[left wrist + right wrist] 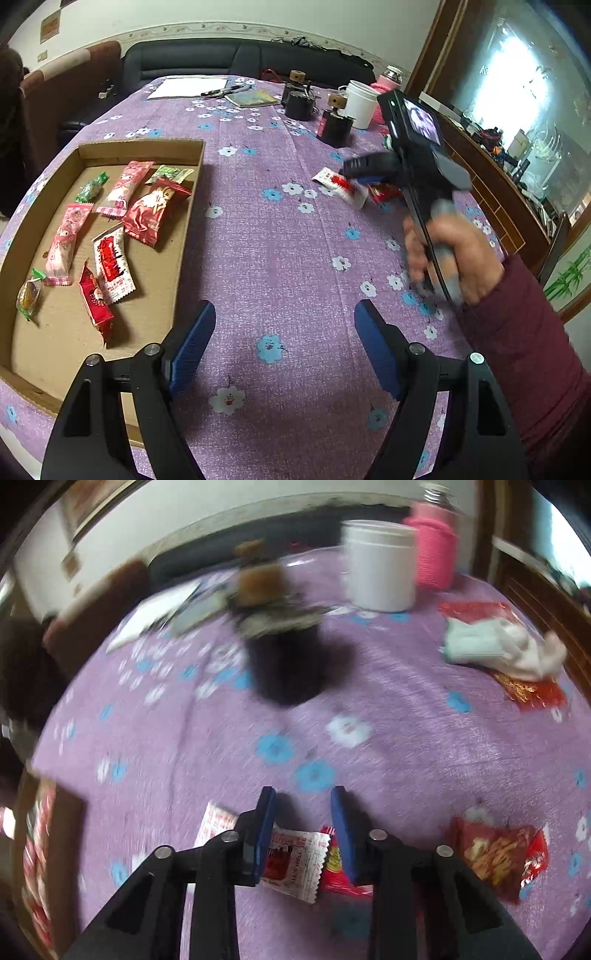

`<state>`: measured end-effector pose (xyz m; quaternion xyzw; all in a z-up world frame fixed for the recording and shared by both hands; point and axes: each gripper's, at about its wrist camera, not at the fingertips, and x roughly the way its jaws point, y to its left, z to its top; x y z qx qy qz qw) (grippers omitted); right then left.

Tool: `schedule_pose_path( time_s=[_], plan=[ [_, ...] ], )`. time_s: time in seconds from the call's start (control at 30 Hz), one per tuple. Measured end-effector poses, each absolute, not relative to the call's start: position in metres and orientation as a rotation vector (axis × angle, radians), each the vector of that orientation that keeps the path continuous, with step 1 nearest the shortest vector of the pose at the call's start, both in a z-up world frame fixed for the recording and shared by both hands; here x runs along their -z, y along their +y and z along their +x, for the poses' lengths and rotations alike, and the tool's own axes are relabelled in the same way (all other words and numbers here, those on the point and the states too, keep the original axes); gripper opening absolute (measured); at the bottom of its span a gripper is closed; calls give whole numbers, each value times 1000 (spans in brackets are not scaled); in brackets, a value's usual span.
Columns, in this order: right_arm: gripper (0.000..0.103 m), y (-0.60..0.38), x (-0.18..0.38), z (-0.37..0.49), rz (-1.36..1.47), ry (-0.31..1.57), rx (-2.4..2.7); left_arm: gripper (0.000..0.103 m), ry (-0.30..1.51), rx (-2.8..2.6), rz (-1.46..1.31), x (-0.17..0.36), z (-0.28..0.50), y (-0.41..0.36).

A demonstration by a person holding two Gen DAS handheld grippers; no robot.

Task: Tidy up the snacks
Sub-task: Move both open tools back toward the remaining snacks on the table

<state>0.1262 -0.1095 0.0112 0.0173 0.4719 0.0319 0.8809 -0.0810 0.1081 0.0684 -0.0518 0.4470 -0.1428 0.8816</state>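
Note:
A shallow cardboard tray (184, 147) lies on the table's left with several wrapped snacks in it, among them a red packet (149, 210) and a white-and-red packet (110, 264). My left gripper (284, 347) is open and empty above the cloth beside the tray. My right gripper (303, 827), also in the left wrist view (354, 173), hovers open over a white-and-red snack packet (295, 864) and a red packet (334, 871) on the cloth; its jaws are apart and grip nothing. Another red snack bag (495, 853) lies to the right.
A purple flowered tablecloth (288, 240) covers the table. At the back stand dark jars (334, 125), a white tub (380, 568), a pink bottle (436, 554), papers (188, 88) and pens. Tissues (498, 650) on red packets lie at far right.

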Motion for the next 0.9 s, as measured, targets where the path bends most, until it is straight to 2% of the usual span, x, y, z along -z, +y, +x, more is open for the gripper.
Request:
schedule_pose_path(
  time_s=[0.2, 0.27, 0.33, 0.4, 0.43, 0.67, 0.83, 0.87, 0.9],
  plan=[
    [29, -85, -13, 63, -69, 1035, -232, 78, 932, 303, -115, -67, -81, 110],
    [27, -93, -27, 45, 1, 1025, -348, 78, 935, 310, -120, -66, -81, 108],
    [33, -117, -48, 38, 86, 939, -310, 78, 947, 322, -131, -64, -79, 106],
    [45, -144, -61, 43, 116, 864, -190, 78, 955, 333, -136, -64, -79, 103],
    [46, -153, -62, 49, 134, 858, -156, 78, 955, 336, -131, -64, -80, 101],
    [46, -180, -25, 87, 259, 943, -80, 78, 941, 316, -111, -73, -74, 94],
    [46, -167, -10, 96, 208, 924, -32, 78, 926, 293, -102, -76, -53, 82],
    [45, -166, -9, 97, 202, 923, -25, 78, 925, 295, -101, -76, -48, 78],
    [39, -165, -9, 97, 197, 918, -8, 78, 925, 297, -101, -75, -44, 74]
  ],
)
